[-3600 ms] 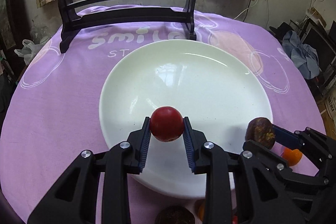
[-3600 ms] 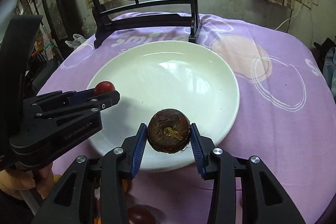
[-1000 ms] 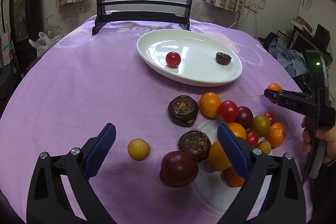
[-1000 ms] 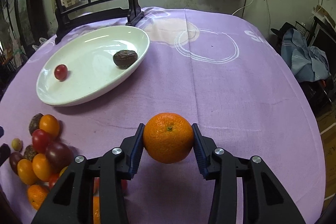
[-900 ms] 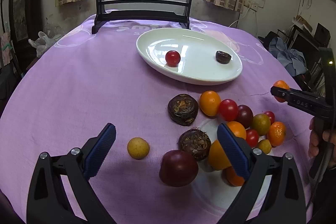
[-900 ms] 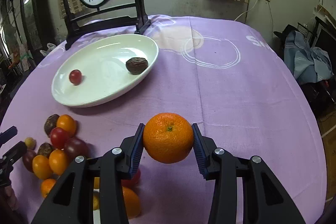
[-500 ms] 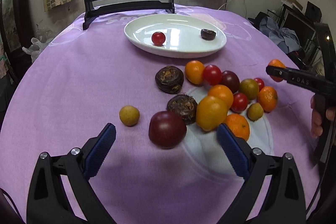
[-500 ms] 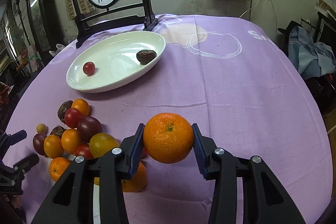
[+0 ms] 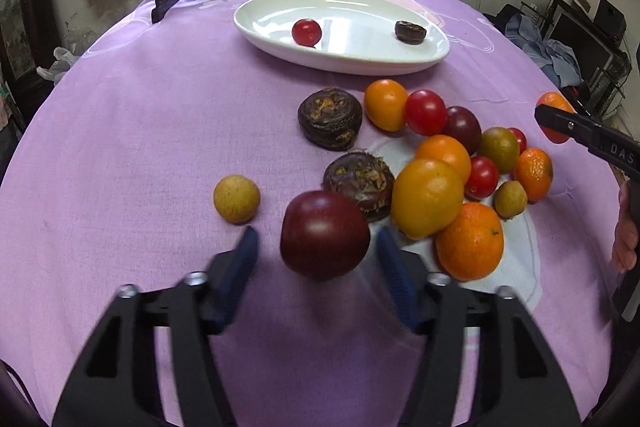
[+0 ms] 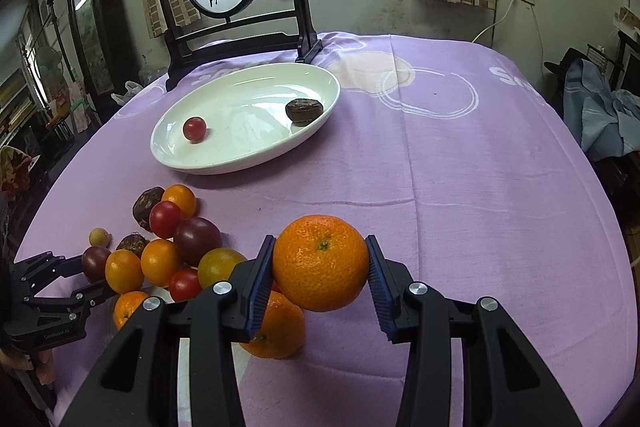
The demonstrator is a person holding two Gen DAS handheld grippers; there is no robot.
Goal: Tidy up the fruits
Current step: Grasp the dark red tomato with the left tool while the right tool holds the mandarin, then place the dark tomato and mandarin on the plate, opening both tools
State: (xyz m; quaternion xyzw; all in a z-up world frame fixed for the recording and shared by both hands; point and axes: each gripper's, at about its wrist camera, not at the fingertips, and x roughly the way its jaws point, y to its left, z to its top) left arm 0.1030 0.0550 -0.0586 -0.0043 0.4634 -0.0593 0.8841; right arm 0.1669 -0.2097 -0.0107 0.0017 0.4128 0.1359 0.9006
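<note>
My left gripper [image 9: 318, 259] is open, its blurred jaws on either side of a dark red plum [image 9: 325, 235] on the purple cloth, with gaps on both sides. My right gripper [image 10: 320, 281] is shut on an orange mandarin [image 10: 320, 262], held above the cloth. A white plate [image 9: 360, 59] at the back holds a red cherry tomato [image 9: 306, 32] and a brown water chestnut [image 9: 410, 32]. A pile of fruits [image 9: 444, 155] lies right of the plum. The plate also shows in the right wrist view [image 10: 224, 163].
A small yellow fruit [image 9: 236, 198] lies left of the plum. Two brown water chestnuts [image 9: 330, 119] sit beyond it. A dark wooden screen stand [image 10: 240, 43] stands behind the plate. The right gripper reaches in at the right edge [image 9: 580, 135] of the left wrist view.
My left gripper has moved forward and down to the dark red plum, and its jaws have narrowed around it. My right gripper still holds the mandarin and has drawn back a little.
</note>
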